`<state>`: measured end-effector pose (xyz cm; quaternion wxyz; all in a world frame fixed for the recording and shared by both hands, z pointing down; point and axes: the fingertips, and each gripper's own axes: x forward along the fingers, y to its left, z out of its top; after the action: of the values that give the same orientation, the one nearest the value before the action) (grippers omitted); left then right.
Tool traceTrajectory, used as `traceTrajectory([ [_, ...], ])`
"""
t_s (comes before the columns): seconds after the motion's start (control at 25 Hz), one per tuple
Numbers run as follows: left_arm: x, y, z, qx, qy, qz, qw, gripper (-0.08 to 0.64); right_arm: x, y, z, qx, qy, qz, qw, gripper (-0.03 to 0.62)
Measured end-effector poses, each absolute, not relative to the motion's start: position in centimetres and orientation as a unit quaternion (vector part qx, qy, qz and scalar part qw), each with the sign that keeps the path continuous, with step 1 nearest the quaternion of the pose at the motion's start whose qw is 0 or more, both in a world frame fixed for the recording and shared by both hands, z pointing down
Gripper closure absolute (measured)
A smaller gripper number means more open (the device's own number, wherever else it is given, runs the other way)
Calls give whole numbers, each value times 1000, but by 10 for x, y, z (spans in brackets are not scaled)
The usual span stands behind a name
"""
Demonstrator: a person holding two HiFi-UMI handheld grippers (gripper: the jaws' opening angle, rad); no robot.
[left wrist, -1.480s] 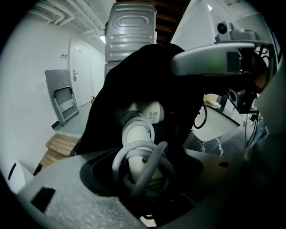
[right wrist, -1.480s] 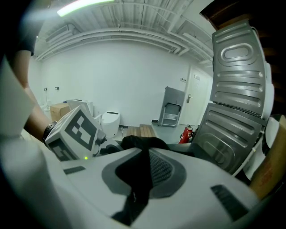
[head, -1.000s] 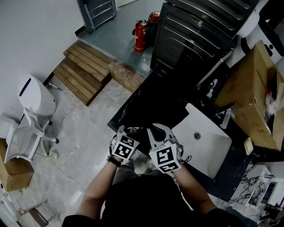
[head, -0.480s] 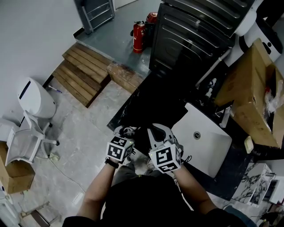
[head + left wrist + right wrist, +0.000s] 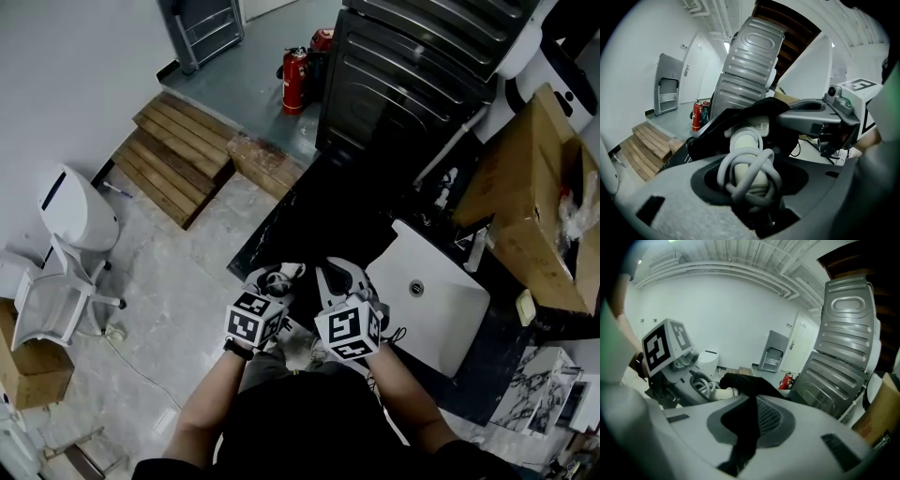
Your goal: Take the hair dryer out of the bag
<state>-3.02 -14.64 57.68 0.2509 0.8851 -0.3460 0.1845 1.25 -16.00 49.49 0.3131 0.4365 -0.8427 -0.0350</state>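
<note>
The white hair dryer (image 5: 749, 154) has its grey cord coiled round the handle, and my left gripper (image 5: 749, 174) is shut on that handle. Its head end is still inside the mouth of the black bag (image 5: 736, 123). In the head view the hair dryer (image 5: 277, 277) shows white just ahead of the left gripper (image 5: 269, 289). My right gripper (image 5: 751, 404) is shut on a fold of the black bag (image 5: 746, 380), close beside the left gripper (image 5: 689, 376). In the head view the right gripper (image 5: 339, 281) sits right of the left one, over the person's lap.
A black counter (image 5: 309, 206) and a white slab (image 5: 431, 300) lie ahead. A dark ribbed metal cabinet (image 5: 422, 66) stands behind them, cardboard boxes (image 5: 539, 197) at right. A fire extinguisher (image 5: 294, 67), wooden pallets (image 5: 178, 150) and a white chair (image 5: 56, 281) are on the floor at left.
My left gripper has lifted a little and rolled, and more of the white dryer shows outside the black bag. The right gripper has stayed put.
</note>
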Motion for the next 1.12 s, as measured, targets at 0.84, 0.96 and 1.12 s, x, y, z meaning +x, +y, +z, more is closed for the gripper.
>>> traceTrajectory([
  [0.84,-39,-128,578,881,-343,171,277,316,39,-196,481,472,-828,-45,300,563],
  [0.96,-43,-125,578,884,-340,171,274,316,40,-199,481,473,-829,-37,294,563],
  [1.12,-48,-117,576,886,-335,161,277,316,44,-203,478,478,-831,-25,284,563],
])
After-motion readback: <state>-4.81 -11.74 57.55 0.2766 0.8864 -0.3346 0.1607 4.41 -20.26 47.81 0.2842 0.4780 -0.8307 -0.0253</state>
